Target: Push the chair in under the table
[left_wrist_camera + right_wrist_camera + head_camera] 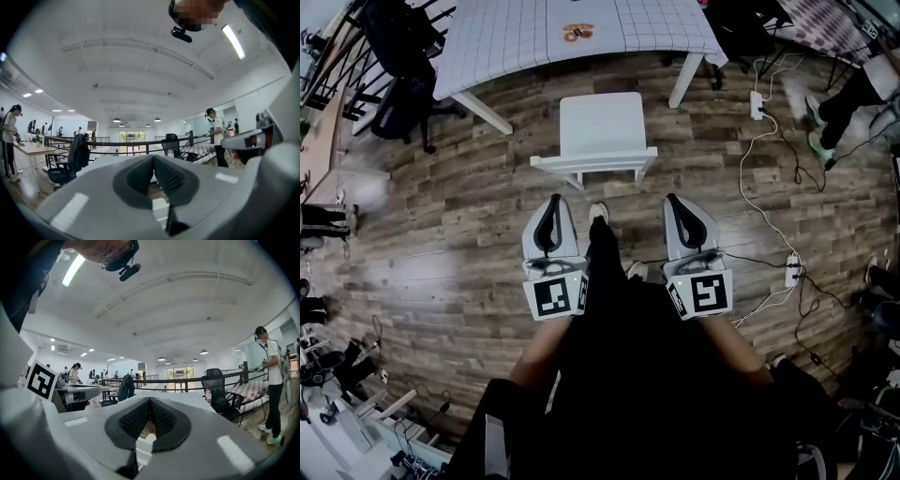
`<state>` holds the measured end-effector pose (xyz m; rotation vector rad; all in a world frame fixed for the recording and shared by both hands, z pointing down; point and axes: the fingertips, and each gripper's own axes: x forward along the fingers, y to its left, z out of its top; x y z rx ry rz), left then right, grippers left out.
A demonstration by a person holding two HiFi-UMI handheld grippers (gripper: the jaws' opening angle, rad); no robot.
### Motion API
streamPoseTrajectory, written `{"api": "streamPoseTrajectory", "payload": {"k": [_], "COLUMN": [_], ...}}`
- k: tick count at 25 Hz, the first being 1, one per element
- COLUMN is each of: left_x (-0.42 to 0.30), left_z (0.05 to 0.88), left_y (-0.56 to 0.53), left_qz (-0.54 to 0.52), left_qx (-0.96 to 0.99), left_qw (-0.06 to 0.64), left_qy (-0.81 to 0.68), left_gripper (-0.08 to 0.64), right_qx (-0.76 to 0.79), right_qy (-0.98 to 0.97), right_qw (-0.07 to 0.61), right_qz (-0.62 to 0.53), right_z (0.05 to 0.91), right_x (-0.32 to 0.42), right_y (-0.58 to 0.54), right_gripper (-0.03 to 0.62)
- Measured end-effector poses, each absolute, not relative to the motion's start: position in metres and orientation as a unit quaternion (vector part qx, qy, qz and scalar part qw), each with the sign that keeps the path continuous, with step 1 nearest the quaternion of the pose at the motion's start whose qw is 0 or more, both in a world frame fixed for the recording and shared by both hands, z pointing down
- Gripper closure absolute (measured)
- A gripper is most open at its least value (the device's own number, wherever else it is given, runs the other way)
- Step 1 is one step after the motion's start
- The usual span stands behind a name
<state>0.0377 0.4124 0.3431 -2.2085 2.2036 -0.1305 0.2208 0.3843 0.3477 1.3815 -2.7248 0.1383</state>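
1. Head view: the white chair (602, 131) stands on the wood-plank floor (441, 234), pulled out just short of the near edge of the table (516, 37). Its back rail is on the near side and its legs are mostly hidden under the seat. The table's far part is cut off by the top edge, and a small brown item (577, 33) on its checked cloth is too small to identify. The left gripper (552, 200) and the right gripper (673, 200) point at the chair back from just near it; I cannot tell whether they touch it. The wearer's dark clothing hides the near floor. White cables and a power strip (757, 103) lie to the right, and a black office chair (398, 56) stands far left
2. Left gripper view: the claw is fully closed, pads meeting, gripping nothing. Its grey body blocks the lower half, so only a sliver of chair shows beneath the pads. Beyond are a black railing (140, 143), a standing person (214, 131) and a white ceiling with strip lights
3. Right gripper view: this claw is also closed and empty. A white edge of the chair peeks below the pads, the rest hidden
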Motion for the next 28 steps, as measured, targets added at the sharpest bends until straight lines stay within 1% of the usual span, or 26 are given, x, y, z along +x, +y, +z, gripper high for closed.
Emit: {"api": "streamPoseTrajectory", "payload": {"k": [6,18,23,28], "left_x": [-0.001,-0.069,-0.084,-0.092], "left_z": [0.356,0.366,0.376,0.374], "left_y": [0.364,0.278,0.249,0.221], "left_qz": [-0.036,-0.042,-0.058,-0.052], "left_qx": [-0.703,-0.717,-0.742,-0.764], "left_qw": [-0.01,-0.033,-0.055,-0.047], "left_qy": [0.711,0.695,0.666,0.642], "left_gripper": [0.551,0.551,0.551,0.551], "right_qx": [0.441,0.458,0.468,0.493], "right_qy": [-0.893,-0.883,-0.877,-0.862], "right_qw": [0.074,0.09,0.093,0.103], "right_qz": [0.039,0.045,0.058,0.066], "right_z": [0.353,0.352,0.359,0.368], "right_x": [0.185,0.118,0.097,0.089], "right_y": [0.335,0.234,0.208,0.187], "right_gripper": [0.594,0.594,0.594,0.594]}}
